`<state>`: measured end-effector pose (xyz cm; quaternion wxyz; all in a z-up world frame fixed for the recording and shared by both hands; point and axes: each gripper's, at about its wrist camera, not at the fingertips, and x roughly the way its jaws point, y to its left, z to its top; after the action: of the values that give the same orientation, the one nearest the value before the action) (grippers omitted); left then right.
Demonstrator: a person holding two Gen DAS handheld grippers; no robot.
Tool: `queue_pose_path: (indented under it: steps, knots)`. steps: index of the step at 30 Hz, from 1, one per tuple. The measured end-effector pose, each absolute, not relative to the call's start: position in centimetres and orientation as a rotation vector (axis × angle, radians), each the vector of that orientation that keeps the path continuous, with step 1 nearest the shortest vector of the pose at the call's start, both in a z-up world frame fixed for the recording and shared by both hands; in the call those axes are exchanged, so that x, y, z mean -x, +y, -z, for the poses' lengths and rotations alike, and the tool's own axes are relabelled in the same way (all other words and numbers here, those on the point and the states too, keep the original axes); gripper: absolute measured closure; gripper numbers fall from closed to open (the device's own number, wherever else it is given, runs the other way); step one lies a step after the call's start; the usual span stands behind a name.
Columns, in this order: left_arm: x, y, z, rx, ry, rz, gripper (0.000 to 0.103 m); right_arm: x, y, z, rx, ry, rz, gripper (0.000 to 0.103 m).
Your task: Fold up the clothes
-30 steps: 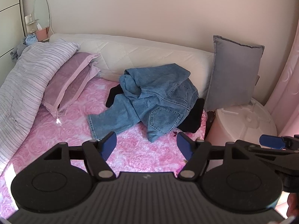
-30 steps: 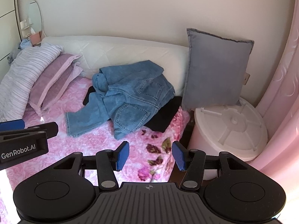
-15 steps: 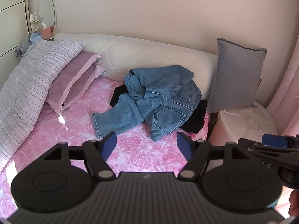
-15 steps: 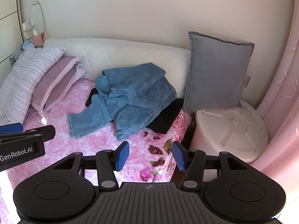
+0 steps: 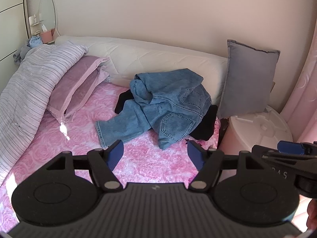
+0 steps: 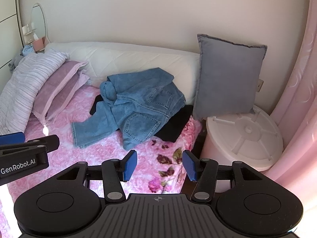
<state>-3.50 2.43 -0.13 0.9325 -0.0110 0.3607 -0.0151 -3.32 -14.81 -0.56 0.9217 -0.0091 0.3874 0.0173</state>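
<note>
Crumpled blue jeans (image 5: 158,107) (image 6: 134,109) lie in a heap on the pink rose-patterned bed (image 5: 83,130) (image 6: 103,152), one leg stretched toward the left. A black garment (image 5: 206,123) (image 6: 176,125) lies partly under them, with a dark piece showing at their left side too. My left gripper (image 5: 155,155) hangs open above the bed, short of the jeans, with nothing between its blue pads. My right gripper (image 6: 159,164) is open too, near the bed's right edge. Each gripper shows at the edge of the other's view.
A grey cushion (image 5: 247,79) (image 6: 227,77) leans on the wall at the right. Below it stands a white round lidded bin (image 5: 259,127) (image 6: 245,136). A purple pillow (image 5: 77,87) and a striped duvet (image 5: 25,91) fill the left. A pink curtain (image 6: 297,99) hangs at the right.
Both grippers have pulled back slightly and shifted left, so the jeans sit further right and a bit smaller in view. Both jaws stay open. The clothes have not moved.
</note>
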Motion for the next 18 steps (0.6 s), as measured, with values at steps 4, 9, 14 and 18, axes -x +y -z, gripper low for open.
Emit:
queue_pose_path:
  steps: [4, 9, 14, 18]
  knots:
    - [3.5, 2.5, 0.1, 0.024, 0.739, 0.031, 0.035, 3.4, -14.8, 0.6, 0.021, 0.794, -0.033, 0.048]
    - [3.0, 2.5, 0.2, 0.026, 0.745, 0.025, 0.035, 3.3, -14.7, 0.5, 0.026, 0.793, -0.033, 0.048]
    - [2.1, 2.3, 0.3, 0.028, 0.753, 0.025, 0.035, 2.8, -14.9, 0.6, 0.029, 0.796, -0.026, 0.048]
    - [1.4, 2.1, 0.3, 0.025, 0.759, 0.027, 0.035, 2.1, -15.2, 0.8, 0.03, 0.8, -0.025, 0.048]
